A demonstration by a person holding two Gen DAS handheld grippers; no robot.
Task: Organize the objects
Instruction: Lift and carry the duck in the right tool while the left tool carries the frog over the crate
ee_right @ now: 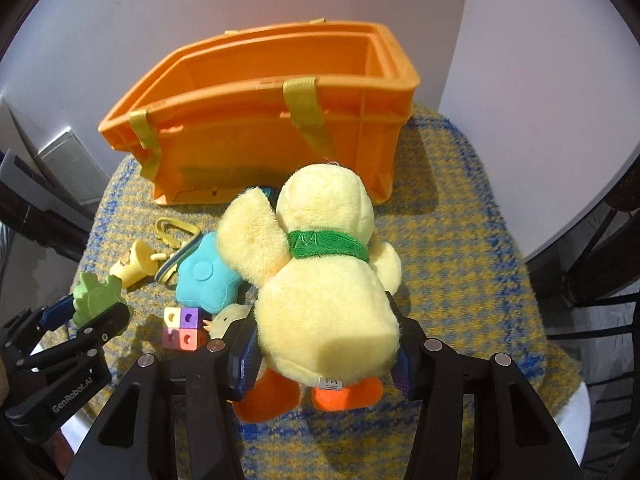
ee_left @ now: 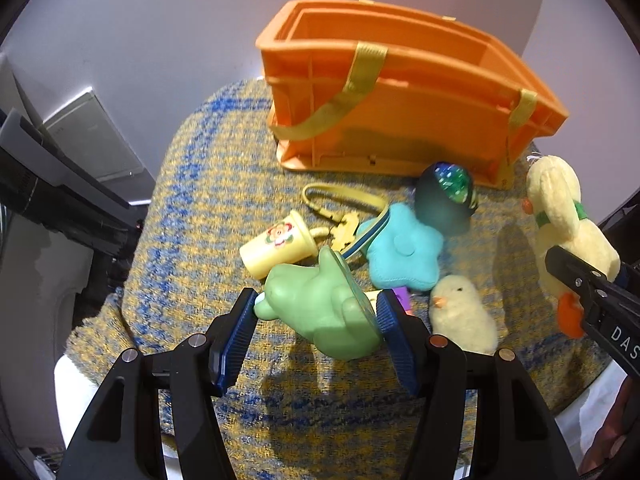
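Observation:
My left gripper (ee_left: 318,300) is shut on a green plastic frog-like toy (ee_left: 320,312), its blue pads pressing both sides, and the toy hangs a little above the cloth. My right gripper (ee_right: 322,328) is shut on a yellow plush duck (ee_right: 320,280) with a green scarf and orange feet, gripped around the lower body. The duck (ee_left: 560,208) shows at the right edge of the left wrist view. The green toy (ee_right: 94,296) shows at the left in the right wrist view. An orange crate (ee_right: 260,132) with yellow straps stands open behind both.
On the blue-and-yellow woven cloth (ee_left: 200,184) lie a yellow toy cup (ee_left: 276,244), a teal star plush (ee_left: 404,252), a small chick (ee_left: 464,312), a dark glittery ball (ee_left: 444,196), a yellow carabiner (ee_left: 332,196) and coloured cubes (ee_right: 181,328). A wall rises behind the crate.

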